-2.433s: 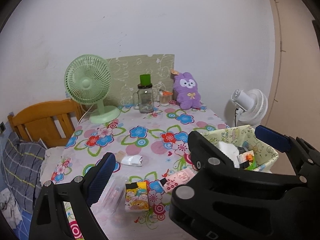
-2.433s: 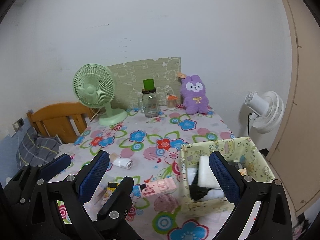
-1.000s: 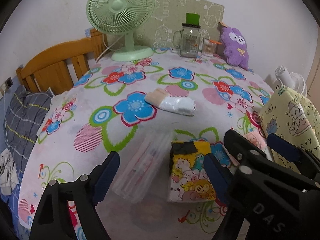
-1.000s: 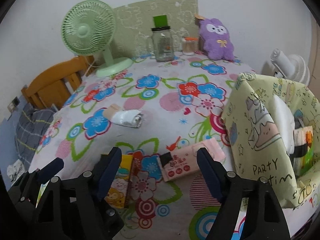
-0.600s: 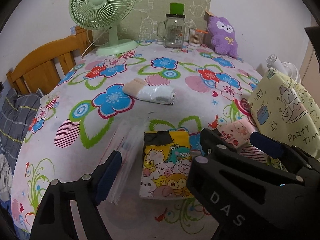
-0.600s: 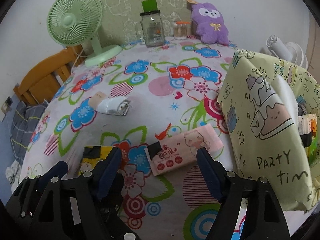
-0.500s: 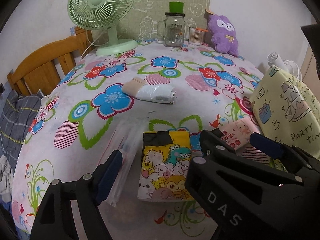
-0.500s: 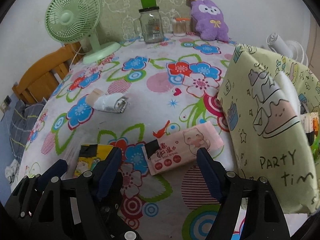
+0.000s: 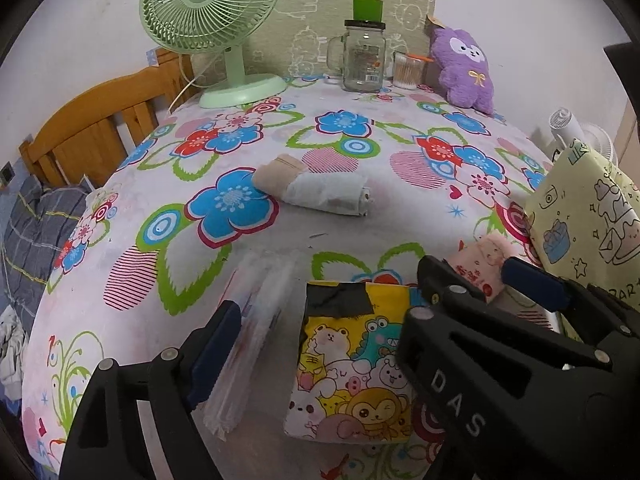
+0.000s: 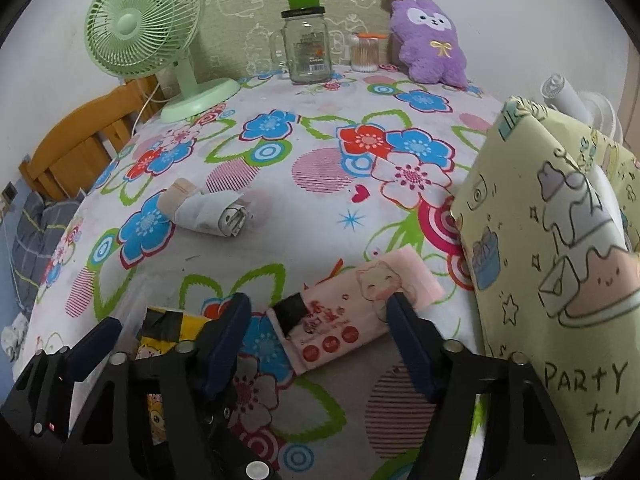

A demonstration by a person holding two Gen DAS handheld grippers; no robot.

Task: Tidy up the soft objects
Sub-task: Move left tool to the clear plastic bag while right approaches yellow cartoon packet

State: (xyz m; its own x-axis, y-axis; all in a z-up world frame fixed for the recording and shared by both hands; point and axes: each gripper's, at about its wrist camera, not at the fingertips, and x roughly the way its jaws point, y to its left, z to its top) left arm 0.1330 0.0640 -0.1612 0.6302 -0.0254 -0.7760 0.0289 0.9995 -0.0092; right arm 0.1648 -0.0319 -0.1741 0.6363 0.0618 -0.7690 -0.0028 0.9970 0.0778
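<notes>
Two tongs are held low over the flowery worktop [image 10: 320, 216], and both are spread wide with nothing in them. The right tongs [image 10: 318, 320] sit around the pink tissue pack [image 10: 352, 316], which lies just left of the yellow party bag [image 10: 552, 264]. The left tongs [image 9: 328, 316] are over the cartoon tissue pack [image 9: 356, 364], a little further left of the bag.

It looks like the pink pack is to be picked up next. To do it well, I think the tongs should go down until both tips are beside the long sides of the pack, then squeeze gently in the middle so it does not bend or slip. After that it can be lifted over the bag's edge.

A clear plastic packet [image 9: 248, 340], further left of the bag than the cartoon pack, is hard to make out. The inside of the bag is hidden here. The rolled white bundle [image 10: 208, 210] lies further back, well apart from the bag.
</notes>
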